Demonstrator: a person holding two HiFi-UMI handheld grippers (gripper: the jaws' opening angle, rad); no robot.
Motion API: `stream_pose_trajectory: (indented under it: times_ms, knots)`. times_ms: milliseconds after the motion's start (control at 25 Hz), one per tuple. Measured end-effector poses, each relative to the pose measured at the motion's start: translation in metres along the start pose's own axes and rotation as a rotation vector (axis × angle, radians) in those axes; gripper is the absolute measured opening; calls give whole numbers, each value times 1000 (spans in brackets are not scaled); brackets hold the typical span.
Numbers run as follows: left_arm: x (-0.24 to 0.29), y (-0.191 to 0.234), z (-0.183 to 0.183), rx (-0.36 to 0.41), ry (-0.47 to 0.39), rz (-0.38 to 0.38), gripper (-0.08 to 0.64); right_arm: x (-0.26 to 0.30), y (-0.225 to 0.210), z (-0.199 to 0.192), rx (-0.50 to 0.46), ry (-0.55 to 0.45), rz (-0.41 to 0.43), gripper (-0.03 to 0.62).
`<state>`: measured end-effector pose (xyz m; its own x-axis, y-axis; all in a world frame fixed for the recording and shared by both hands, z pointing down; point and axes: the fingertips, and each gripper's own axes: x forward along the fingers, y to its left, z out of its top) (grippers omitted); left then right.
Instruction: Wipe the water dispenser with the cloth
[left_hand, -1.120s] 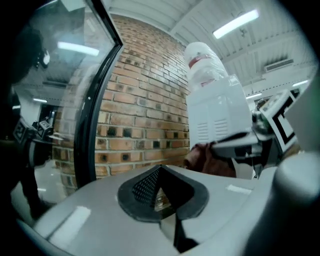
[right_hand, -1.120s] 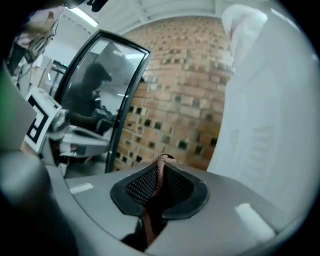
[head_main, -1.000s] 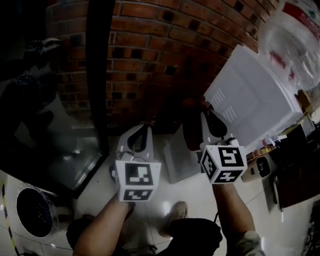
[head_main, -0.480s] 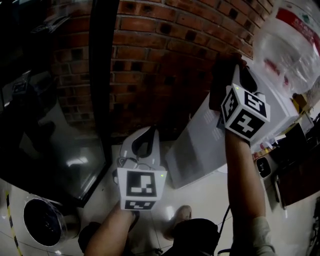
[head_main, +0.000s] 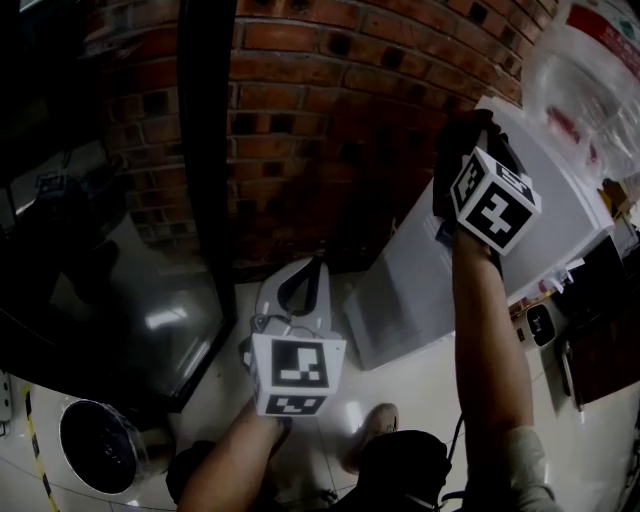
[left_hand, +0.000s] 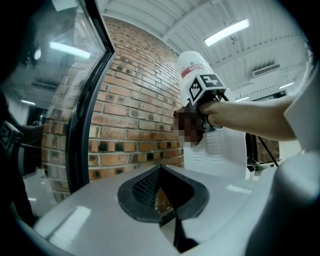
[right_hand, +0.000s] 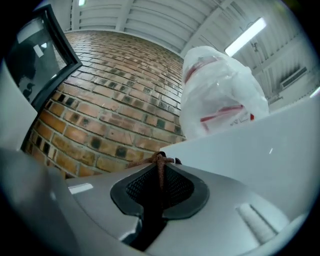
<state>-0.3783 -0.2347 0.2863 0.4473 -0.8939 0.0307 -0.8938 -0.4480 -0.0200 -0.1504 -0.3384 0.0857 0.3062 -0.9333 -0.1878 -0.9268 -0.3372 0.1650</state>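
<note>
Against the brick wall (head_main: 330, 130) stands the white water dispenser (head_main: 565, 190), at the right of the head view, a plastic-wrapped bottle (head_main: 590, 90) on top. The right gripper (head_main: 468, 135) is held high at the dispenser's upper corner, jaws clenched on a thin fold of the brown cloth (right_hand: 160, 170). The left gripper (head_main: 315, 272) hangs lower, well apart from the dispenser, its tips closed together on nothing. The step in hand looks like bringing the cloth onto the white panel. Doing it well probably means keeping the clamp firm, laying the loose cloth flat and sweeping evenly, clear of the bottle. Whether the cloth touches the dispenser yet I cannot tell: the head view is dim, the cloth's bulk is a dark lump there, the bottle is cut off by the frame, and the dispenser's front face is out of sight.
</note>
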Motion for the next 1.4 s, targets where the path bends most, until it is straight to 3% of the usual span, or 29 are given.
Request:
stream_pose_trajectory:
  times_ms: [240, 800, 1240, 1400]
  knots:
    - [2, 8, -13, -20, 29, 12, 0, -11, 1, -56, 61, 77, -19, 60]
    - [8, 11, -44, 6, 103, 18, 0, -42, 31, -247, 111, 349, 2, 60]
    - [18, 17, -81, 29, 190, 32, 0, -52, 63, -398, 88, 576, 3, 60]
    - [23, 22, -89, 27, 200, 41, 0, -58, 69, -442, 27, 639, 12, 60]
